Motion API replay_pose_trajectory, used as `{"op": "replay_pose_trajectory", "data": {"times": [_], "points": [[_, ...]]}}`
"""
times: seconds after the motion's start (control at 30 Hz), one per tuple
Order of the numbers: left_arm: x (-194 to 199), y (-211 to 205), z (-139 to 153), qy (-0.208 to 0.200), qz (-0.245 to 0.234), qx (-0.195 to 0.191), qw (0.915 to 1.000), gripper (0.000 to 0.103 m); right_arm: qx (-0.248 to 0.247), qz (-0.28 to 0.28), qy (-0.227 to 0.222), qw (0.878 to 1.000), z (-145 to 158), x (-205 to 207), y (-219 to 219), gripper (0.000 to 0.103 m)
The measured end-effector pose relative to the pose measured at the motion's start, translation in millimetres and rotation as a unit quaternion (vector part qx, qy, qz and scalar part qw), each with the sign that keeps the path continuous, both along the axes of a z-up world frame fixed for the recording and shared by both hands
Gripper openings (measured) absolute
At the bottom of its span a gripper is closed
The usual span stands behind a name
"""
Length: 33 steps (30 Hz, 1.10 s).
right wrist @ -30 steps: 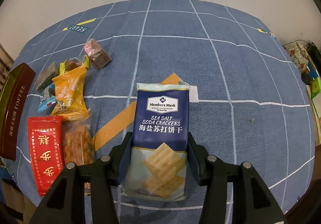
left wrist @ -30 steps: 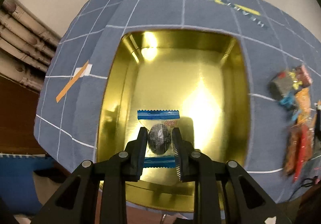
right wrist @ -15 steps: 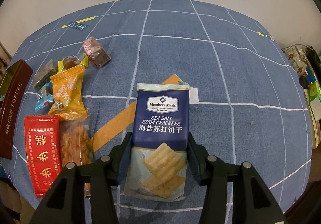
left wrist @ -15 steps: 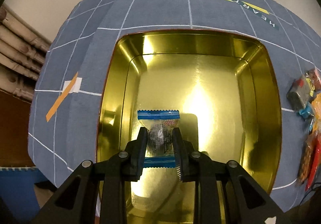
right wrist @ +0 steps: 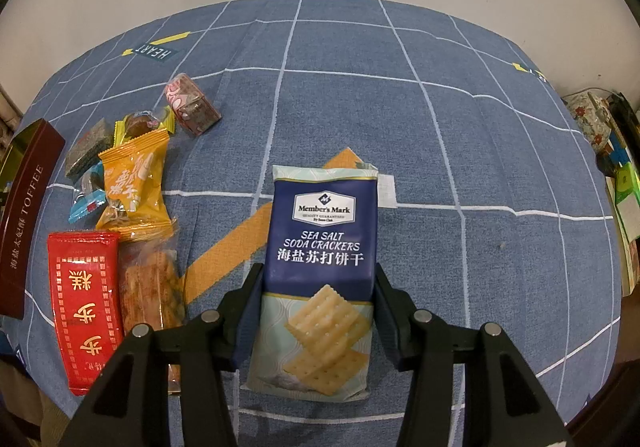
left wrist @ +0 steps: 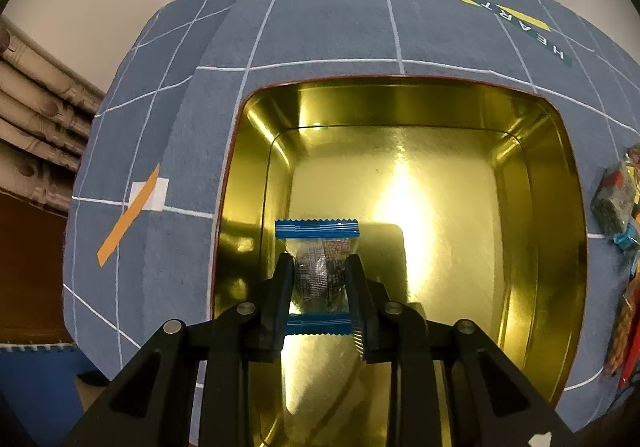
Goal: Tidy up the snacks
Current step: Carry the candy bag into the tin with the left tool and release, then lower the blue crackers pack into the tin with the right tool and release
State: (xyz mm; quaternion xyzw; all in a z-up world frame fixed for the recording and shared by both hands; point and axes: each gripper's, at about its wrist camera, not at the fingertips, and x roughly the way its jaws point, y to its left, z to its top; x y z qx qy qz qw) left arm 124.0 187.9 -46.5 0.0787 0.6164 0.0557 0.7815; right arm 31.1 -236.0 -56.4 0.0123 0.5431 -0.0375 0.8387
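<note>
In the left wrist view an open gold tin lies on the blue checked cloth. My left gripper hangs low inside its near left part. A small dark candy in a clear wrapper with blue ends sits between the pads, which still touch it as the jaws begin opening. In the right wrist view my right gripper is shut on the sides of a blue sea salt soda cracker packet, above the cloth.
Left of the crackers lie a red packet, an orange packet, a clear pack of orange sticks, a pink wrapped sweet and small candies. The tin's brown side stands at the far left. Clutter sits off the table's right edge.
My left gripper has come down and forward into the tin with the candy, and its fingers have parted slightly. The right gripper and the crackers have stayed still.
</note>
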Motion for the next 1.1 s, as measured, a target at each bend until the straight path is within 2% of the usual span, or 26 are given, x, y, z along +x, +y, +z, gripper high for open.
{"op": "replay_pose_trajectory", "data": {"times": [0.4,0.63,0.83,0.93,1.1], "points": [[7,3,1,-0.003,0.007,-0.002,1.0,0.027,-0.001,-0.001,0.005,1.0,0,1,0,0.051],[-7,-1,13,-0.022,0.016,-0.022,0.9994,0.038,-0.001,-0.002,0.003,1.0,0,2,1,0.051],[-31,-5,38,-0.062,0.03,-0.023,0.9974,0.046,0.004,-0.01,-0.001,1.0,0,0,-1,0.051],[-44,-4,49,-0.084,0.044,-0.019,0.9953,0.061,0.011,-0.018,-0.007,1.0,2,-2,-4,0.051],[-65,2,58,-0.107,0.073,-0.03,0.9912,0.066,0.01,-0.027,-0.028,0.999,19,-4,-2,0.051]]}}
